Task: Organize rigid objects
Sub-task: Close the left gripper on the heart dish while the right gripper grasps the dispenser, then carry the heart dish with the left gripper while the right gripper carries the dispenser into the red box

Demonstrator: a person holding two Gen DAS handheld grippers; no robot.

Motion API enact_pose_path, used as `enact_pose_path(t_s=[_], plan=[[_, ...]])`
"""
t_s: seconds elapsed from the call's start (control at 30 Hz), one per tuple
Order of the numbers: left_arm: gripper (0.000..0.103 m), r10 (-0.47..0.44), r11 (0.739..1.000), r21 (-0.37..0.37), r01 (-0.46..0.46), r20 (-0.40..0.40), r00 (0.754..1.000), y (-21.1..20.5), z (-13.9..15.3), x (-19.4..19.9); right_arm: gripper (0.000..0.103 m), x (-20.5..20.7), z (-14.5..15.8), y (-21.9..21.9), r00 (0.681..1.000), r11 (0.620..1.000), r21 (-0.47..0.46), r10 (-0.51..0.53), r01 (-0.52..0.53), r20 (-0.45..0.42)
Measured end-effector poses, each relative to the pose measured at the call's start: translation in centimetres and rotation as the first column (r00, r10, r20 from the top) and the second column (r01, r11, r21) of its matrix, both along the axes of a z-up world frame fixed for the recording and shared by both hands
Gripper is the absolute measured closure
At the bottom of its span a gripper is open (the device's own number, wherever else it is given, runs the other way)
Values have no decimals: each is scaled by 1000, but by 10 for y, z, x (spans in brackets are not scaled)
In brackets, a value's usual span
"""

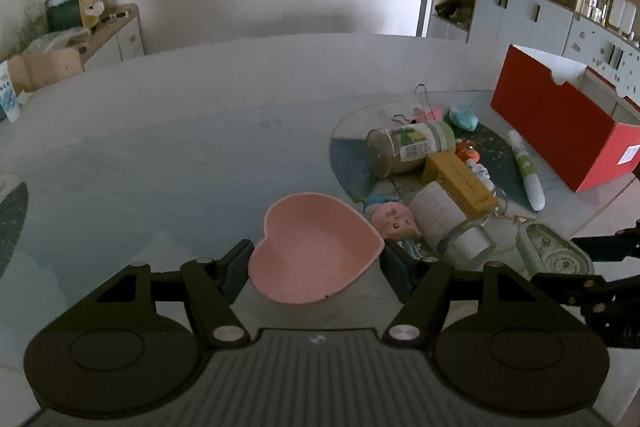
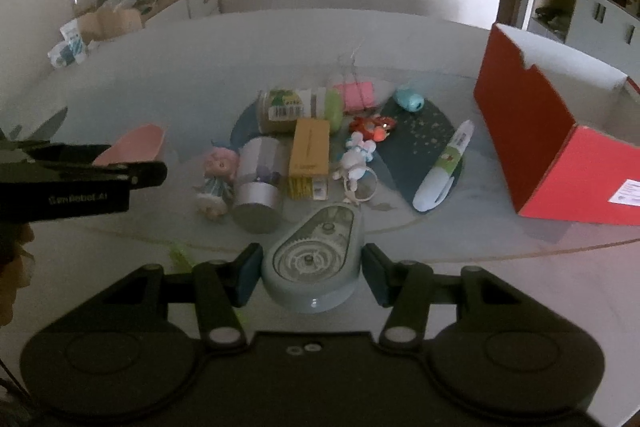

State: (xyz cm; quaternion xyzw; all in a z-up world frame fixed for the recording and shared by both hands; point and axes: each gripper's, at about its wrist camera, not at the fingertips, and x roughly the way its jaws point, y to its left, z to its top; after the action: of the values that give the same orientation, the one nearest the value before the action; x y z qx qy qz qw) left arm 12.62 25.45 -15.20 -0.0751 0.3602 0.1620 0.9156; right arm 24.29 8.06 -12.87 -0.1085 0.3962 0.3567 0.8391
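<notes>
Left hand-held gripper clamped on pink heart bowl, right hand-held gripper clamped on correction tape dispenser; lift both level, carry right-forward into red box.

Your left wrist camera looks steeply down along its tongs, close over the surface; your right looks likewise from beside it. Both share the red box.

Table left of pink heart bowl unobstructed; path to red box blocked centrally by clutter pile; open strip beside white pen.
</notes>
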Motion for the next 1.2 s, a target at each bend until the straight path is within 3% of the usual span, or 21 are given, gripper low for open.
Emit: enact_pose_path(t_s=[0.53, 0.77, 1.2], plan=[[34, -37, 999, 1, 37, 56, 998, -32, 65, -14, 49, -14, 70, -45, 997, 990, 137, -50, 42, 54], [34, -94, 996, 7, 93, 67, 993, -61, 97, -11, 49, -8, 92, -76, 996, 981, 186, -67, 57, 51], [34, -131, 991, 15, 130, 93, 987, -134, 136, 32, 49, 43, 113, -150, 998, 970, 244, -25, 9, 62]])
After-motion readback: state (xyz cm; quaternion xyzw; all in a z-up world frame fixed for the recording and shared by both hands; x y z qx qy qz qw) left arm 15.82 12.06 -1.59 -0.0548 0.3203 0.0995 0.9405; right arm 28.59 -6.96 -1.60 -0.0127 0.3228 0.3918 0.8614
